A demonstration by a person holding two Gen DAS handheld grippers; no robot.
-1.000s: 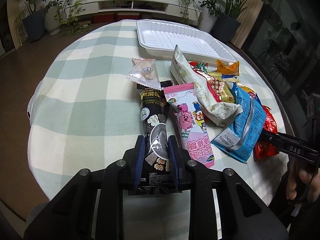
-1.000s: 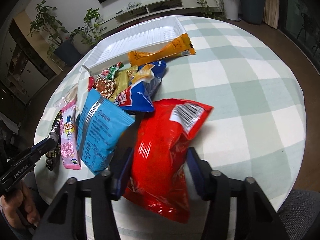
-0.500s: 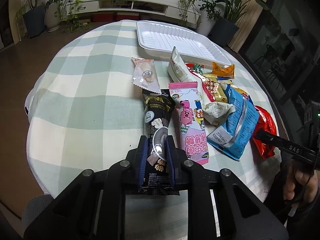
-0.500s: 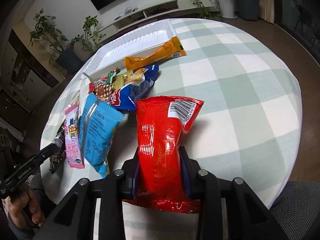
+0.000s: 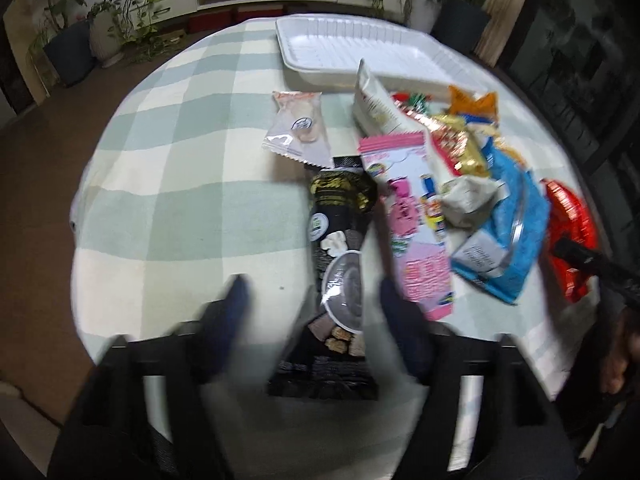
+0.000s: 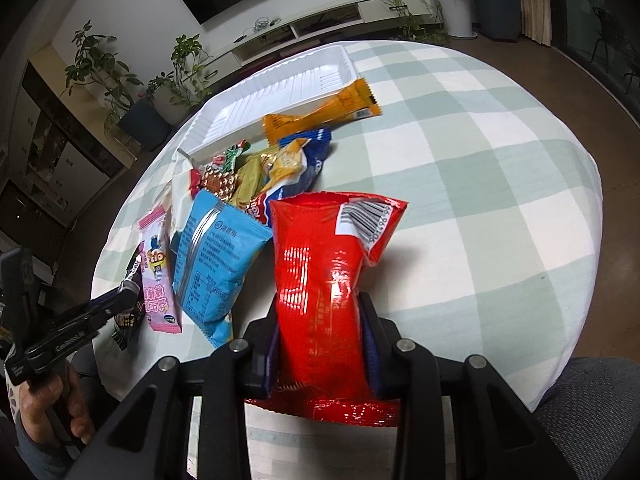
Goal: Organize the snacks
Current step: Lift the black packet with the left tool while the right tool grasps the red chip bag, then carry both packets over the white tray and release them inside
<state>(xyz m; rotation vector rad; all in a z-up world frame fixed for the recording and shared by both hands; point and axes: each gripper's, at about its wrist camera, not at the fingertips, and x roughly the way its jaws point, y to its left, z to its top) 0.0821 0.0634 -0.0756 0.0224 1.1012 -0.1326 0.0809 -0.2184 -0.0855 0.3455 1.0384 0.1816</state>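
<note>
My left gripper is open, its blurred jaws spread wide on either side of the black snack pack, which lies on the checked tablecloth. My right gripper is shut on the red snack bag and holds it upright above the table; the bag also shows at the right in the left wrist view. The white tray stands empty at the far side and also shows in the right wrist view.
A pile of snacks lies between tray and grippers: pink pack, blue bag, clear cookie pack, white bag, orange bar, several small wrappers. The round table's edge drops to the floor. Potted plants stand beyond.
My left gripper has opened and let go of the black pack, which now lies on the table. My right gripper has closed on the red bag and raised it upright.
</note>
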